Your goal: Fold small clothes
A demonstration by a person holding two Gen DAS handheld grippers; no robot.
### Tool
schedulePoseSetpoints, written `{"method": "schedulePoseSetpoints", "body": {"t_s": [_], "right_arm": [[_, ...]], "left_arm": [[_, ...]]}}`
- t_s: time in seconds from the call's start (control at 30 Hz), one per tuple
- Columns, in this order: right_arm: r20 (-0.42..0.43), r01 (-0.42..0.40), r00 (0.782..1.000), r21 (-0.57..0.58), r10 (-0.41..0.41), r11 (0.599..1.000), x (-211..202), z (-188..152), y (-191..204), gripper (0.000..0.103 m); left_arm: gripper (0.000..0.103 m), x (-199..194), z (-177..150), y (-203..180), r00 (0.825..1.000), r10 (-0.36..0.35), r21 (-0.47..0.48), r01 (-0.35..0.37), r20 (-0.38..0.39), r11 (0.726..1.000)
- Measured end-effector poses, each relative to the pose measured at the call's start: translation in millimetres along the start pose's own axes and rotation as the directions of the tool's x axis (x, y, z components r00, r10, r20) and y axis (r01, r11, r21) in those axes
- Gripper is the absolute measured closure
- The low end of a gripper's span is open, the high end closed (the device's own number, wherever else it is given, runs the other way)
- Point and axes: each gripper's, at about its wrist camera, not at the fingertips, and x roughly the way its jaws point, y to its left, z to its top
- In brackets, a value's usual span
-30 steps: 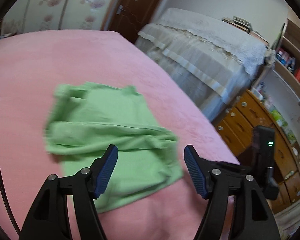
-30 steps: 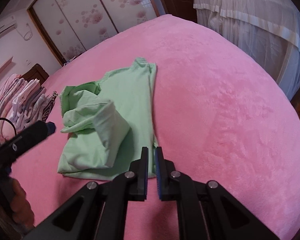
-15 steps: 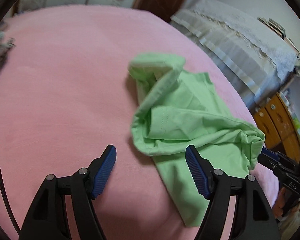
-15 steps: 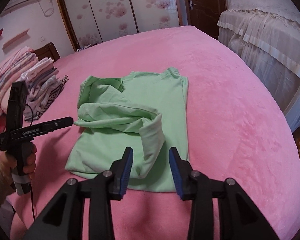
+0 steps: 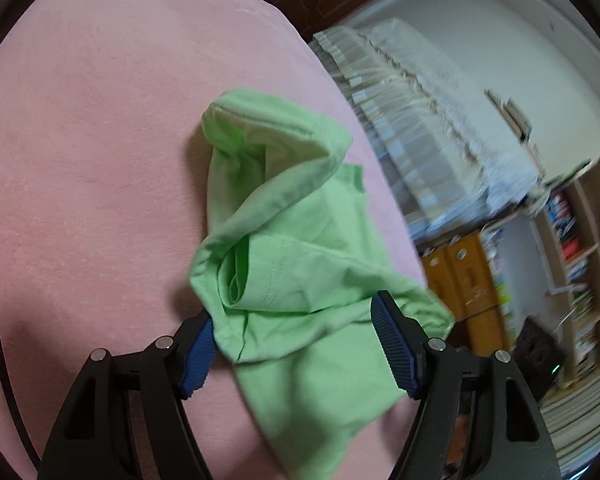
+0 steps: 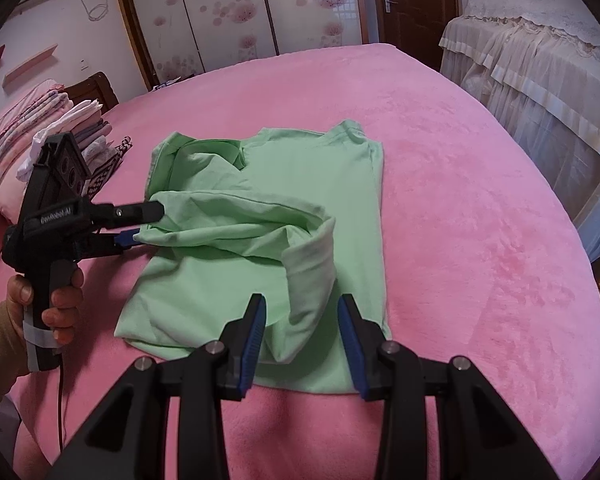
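Observation:
A light green shirt [image 6: 300,168] lies on the pink blanket [image 6: 460,200], with its left side bunched and a loose flap draped across it toward the near hem. My right gripper [image 6: 302,308] stands open over the near hem, the flap's rolled end lying between its blue pads without being pressed. My left gripper [image 6: 144,224], held in a person's hand [image 6: 60,292], reaches in from the left. It is open, with the bunched edge between its fingers. The left wrist view shows the shirt [image 5: 292,240] filling the gap of the open left gripper [image 5: 296,320].
A stack of folded clothes [image 6: 72,128] sits at the bed's far left. A second bed under a white lace cover [image 6: 540,80] stands to the right, past the blanket's edge. Wooden drawers [image 5: 468,276] and bookshelves [image 5: 580,220] are beyond it. Wardrobe doors [image 6: 240,20] line the back.
My right gripper went from shut to open, and the flap now lies loose between its pads. My left gripper swung down and in until the bunched edge sat between its jaws.

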Motion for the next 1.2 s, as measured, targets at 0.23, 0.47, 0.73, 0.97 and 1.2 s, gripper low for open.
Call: {"method": "schedulePoseSetpoints", "body": {"t_s": [0.23, 0.47, 0.73, 0.97, 1.2], "right_arm": [[0.005, -0.008, 1.0, 0.001, 0.007, 1.0, -0.7, 0.2, 1.5, 0.066], [0.013, 0.003, 1.0, -0.029, -0.002, 1.0, -5.5, 2.4, 5.6, 0.066], [0.025, 0.025, 0.999, -0.054, -0.023, 0.998, -9.6, 10.5, 4.9, 0.066], [0.013, 0.057, 0.998, -0.078, -0.056, 0.995, 0.2, 17.1, 1.6, 0.066], [-0.03, 0.031, 0.999, -0.059, -0.033, 0.998, 16.3, 19.3, -0.2, 0.09]], "left_arm": [[0.032, 4.9, 12.9, 13.5, 0.996, 0.088, -0.246, -0.088, -0.01, 0.965], [0.032, 13.0, 20.8, -0.8, 0.982, 0.183, -0.337, -0.189, -0.051, 0.922], [0.055, 16.2, 29.4, -20.4, 0.94, 0.322, -0.378, -0.34, -0.113, 0.861], [0.093, 19.1, 36.3, -35.2, 0.892, 0.423, -0.283, -0.452, -0.16, 0.846], [0.097, 24.3, 54.8, -56.9, 0.892, 0.433, -0.255, -0.453, -0.133, 0.854]]}}
